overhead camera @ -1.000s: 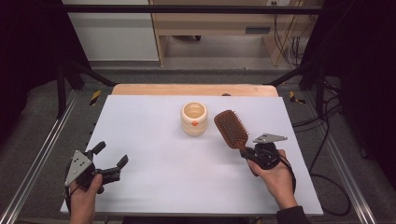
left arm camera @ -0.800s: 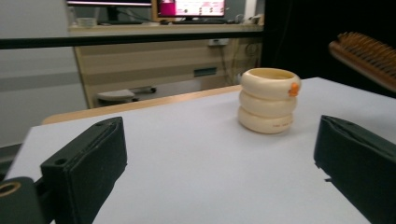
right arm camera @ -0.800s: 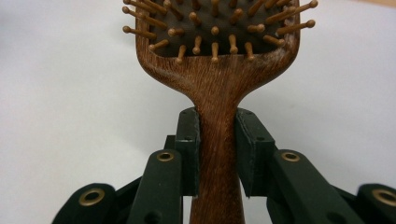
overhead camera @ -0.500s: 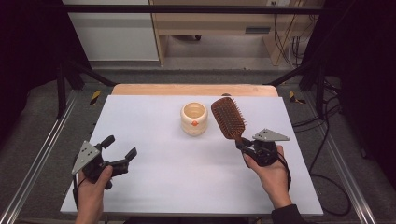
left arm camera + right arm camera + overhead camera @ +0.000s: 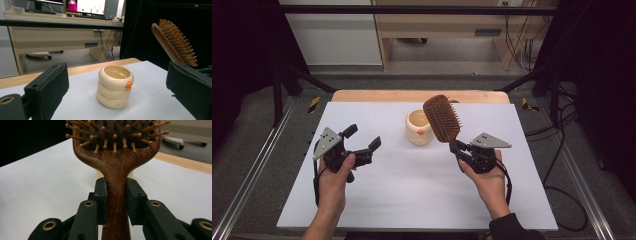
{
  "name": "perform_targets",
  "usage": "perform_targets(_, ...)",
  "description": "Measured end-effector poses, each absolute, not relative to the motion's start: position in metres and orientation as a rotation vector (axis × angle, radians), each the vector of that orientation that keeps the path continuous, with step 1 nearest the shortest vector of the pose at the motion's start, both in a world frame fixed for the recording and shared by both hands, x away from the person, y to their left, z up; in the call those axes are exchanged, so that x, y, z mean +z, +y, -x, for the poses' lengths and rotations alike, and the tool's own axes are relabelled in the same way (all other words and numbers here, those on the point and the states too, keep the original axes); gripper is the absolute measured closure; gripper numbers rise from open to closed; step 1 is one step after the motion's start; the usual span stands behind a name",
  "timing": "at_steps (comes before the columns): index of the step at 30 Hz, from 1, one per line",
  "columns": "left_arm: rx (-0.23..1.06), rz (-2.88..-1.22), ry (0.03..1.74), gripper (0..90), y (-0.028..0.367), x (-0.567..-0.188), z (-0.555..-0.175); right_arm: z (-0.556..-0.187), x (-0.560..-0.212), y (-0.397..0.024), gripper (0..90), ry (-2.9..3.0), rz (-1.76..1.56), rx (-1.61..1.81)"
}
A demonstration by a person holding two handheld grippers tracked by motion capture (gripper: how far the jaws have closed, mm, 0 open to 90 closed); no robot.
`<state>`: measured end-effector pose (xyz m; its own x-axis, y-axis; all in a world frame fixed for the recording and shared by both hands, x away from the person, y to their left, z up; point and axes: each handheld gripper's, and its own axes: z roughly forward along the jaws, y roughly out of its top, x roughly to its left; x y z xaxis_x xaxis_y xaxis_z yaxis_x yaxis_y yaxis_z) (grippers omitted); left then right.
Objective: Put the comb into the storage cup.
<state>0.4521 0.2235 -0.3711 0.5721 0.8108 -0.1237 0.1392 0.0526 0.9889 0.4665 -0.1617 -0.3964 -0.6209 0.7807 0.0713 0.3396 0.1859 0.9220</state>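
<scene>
Item: dark brown wooden paddle hairbrush with pale wooden bristle pins (image 5: 442, 118), held clear of the white table top (image 5: 412, 190), head raised and tilted toward the far edge, its bristle face turned to the camera in the right gripper view. Holder: right gripper (image 5: 460, 151), jaws pinching the brush's narrow handle from both sides, pads flat against the wood just below the neck (image 5: 116, 195). Companion item: cream-coloured ribbed cup of three stacked rings with a small orange knob on its rim (image 5: 419, 127), standing upright near the middle of the table's far half, mouth open and seemingly empty; the brush head hangs just beside it, on its right in the high view, and apart from it. Left gripper (image 5: 362, 141): jaws spread wide, nothing between them, lifted off the table and aimed at the cup, which sits framed between the two black pads in the left gripper view (image 5: 115, 86). Step in hand, by judgement: carrying the brush to the cup. Next move likely calls for turning the brush handle-down over the cup's mouth; the cup looks light, so the free gripper may need to steady its wall first.
</scene>
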Motion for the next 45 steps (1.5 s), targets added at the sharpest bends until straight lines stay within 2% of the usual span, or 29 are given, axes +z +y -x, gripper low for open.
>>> perform_targets(17, 0.51, -1.477, 0.833, 3.7, 0.2, -0.376, -0.442, -0.454, -0.407, -0.125, 72.9, 2.102, -0.965, 1.451)
perform_targets(38, 0.379, -1.404, 0.847, 3.8, 0.2, -0.374, -0.441, -0.442, -0.415, -0.088, 72.9, 2.164, -0.814, 1.478)
perform_targets(45, 0.372, -1.4, 0.852, 3.7, 0.202, -0.374, -0.441, -0.437, -0.415, -0.079, 72.9, 2.182, -0.771, 1.486)
